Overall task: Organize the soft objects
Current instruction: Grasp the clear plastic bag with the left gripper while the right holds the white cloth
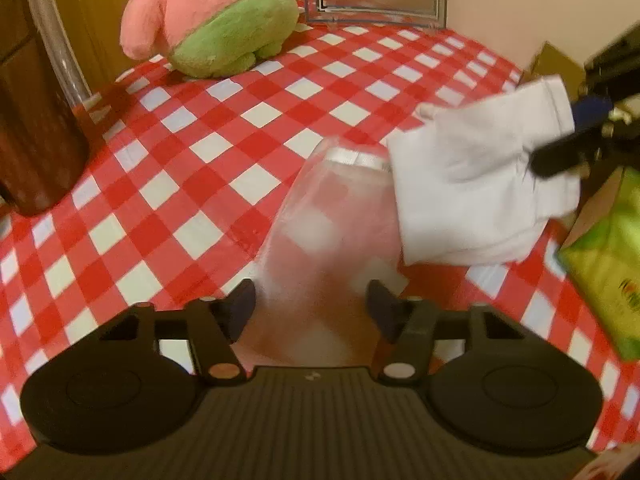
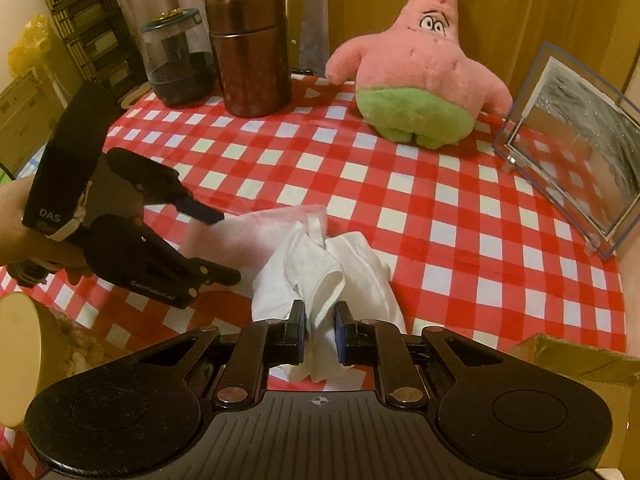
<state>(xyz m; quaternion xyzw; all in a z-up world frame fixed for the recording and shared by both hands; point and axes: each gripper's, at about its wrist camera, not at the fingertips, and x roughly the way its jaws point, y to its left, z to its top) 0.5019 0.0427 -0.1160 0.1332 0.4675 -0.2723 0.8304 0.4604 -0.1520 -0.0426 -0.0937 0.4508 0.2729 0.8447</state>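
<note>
In the right wrist view my right gripper (image 2: pixel 318 314) is shut on a crumpled white cloth (image 2: pixel 320 264), which hangs above the red-and-white checked table (image 2: pixel 440 208). The cloth (image 1: pixel 472 188) and right gripper (image 1: pixel 560 160) also appear at the right of the left wrist view. A clear plastic bag (image 1: pixel 332 232) fills the gap between the fingers of my left gripper (image 1: pixel 312 300), its zip strip at the far end beside the cloth. The bag (image 2: pixel 248 228) reaches from the left gripper (image 2: pixel 216 244) to the cloth. A pink and green starfish plush (image 2: pixel 416 76) sits at the back.
A brown canister (image 2: pixel 248 48) and a glass jar (image 2: pixel 176 60) stand at the back left. A clear picture frame (image 2: pixel 572 148) leans at the right edge. A cardboard box (image 2: pixel 572 356) is at the near right and a green packet (image 1: pixel 604 272) beside it. A person's hand (image 2: pixel 12 216) holds the left gripper.
</note>
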